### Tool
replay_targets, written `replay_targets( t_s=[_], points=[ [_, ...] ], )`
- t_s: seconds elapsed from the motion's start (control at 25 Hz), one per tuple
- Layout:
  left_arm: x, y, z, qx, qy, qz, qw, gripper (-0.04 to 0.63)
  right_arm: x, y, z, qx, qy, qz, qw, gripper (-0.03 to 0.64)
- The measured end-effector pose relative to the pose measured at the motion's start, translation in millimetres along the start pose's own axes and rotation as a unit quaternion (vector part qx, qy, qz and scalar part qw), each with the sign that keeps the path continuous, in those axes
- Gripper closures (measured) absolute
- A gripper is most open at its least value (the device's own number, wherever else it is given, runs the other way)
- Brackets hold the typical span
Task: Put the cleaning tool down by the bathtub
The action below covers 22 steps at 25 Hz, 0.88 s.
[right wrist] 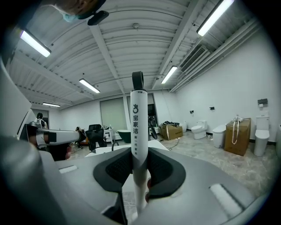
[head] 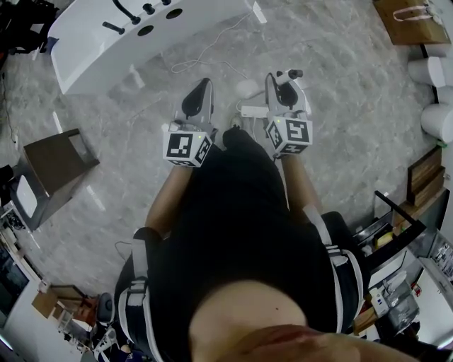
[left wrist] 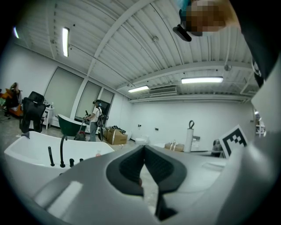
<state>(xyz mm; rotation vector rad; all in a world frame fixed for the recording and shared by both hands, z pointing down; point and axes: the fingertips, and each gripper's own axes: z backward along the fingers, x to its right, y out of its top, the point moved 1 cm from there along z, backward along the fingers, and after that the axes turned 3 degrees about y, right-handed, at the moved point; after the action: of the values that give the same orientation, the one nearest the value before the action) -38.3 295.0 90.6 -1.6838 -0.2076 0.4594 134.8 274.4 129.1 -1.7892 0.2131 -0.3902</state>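
In the right gripper view, my right gripper (right wrist: 139, 163) is shut on the white handle of the cleaning tool (right wrist: 137, 125). The handle stands upright between the dark pads and ends in a black loop. In the head view the right gripper (head: 284, 83) is held out over the marble floor, with the tool's black end (head: 294, 73) showing at its tip. My left gripper (head: 199, 90) hangs beside it. Its pads (left wrist: 131, 165) meet at the tips with nothing between them. The white bathtub (head: 99, 39) with black taps lies ahead to the left, and its rim (left wrist: 35, 151) is close by in the left gripper view.
A white cable (head: 205, 51) trails over the floor between me and the tub. A brown stool (head: 53, 162) stands at the left. White toilets (head: 433, 71) and a cardboard box (head: 410, 18) are at the right, with shelving (head: 407, 226) at the lower right. A person (left wrist: 94, 125) stands far off.
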Motion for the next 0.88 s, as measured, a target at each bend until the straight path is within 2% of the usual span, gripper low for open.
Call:
replay_targets(
  t_s=[0.44,0.88],
  points=[
    [-8.3,2.8,-45.7,-0.004,-0.002,0.002,1.0000,0.584,36.2,12.7,-32.0,0.003,-0.017,0.005,1.000,0.526],
    [-37.6,0.1,-141.3,-0.016,-0.053,0.001,0.9985,0.584,65.9,8.7,-95.5,-0.011,-0.055,0.005,0.998,0.526]
  ],
)
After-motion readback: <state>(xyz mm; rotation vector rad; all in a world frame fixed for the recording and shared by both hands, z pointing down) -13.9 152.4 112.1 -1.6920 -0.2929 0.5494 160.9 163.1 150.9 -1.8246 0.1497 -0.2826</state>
